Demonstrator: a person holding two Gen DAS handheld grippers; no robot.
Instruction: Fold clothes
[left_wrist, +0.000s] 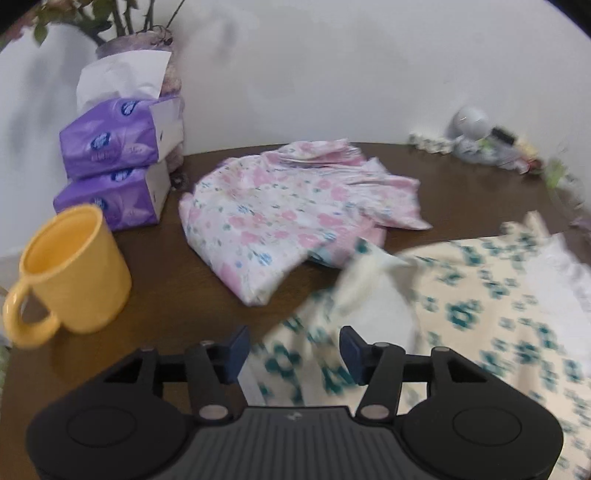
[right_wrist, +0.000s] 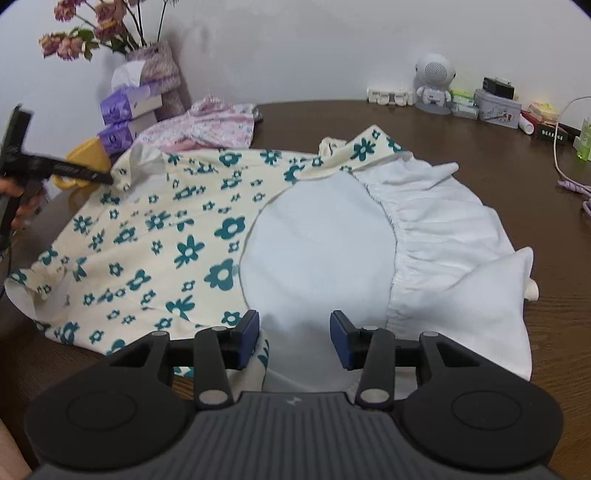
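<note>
A cream garment with teal flowers (right_wrist: 166, 236) lies spread on the brown table (right_wrist: 498, 155), its white lining (right_wrist: 321, 251) and white ruffle (right_wrist: 443, 240) turned up. My right gripper (right_wrist: 295, 339) hovers open over the near hem. My left gripper (left_wrist: 294, 350) is open above the garment's (left_wrist: 480, 302) blurred left edge, clamping nothing. The right wrist view shows the left gripper (right_wrist: 105, 177) from the side at the garment's far-left corner, with a hand (right_wrist: 22, 206) holding it. A pink floral garment (left_wrist: 291, 210) lies folded behind.
A yellow mug (left_wrist: 70, 273) and two stacked purple tissue packs (left_wrist: 118, 147) stand at the left, by a vase of flowers (right_wrist: 159, 74). Along the back wall are a white robot-shaped speaker (right_wrist: 434, 81), a tin box (right_wrist: 496, 109) and small items. A cable (right_wrist: 561, 166) runs at the right.
</note>
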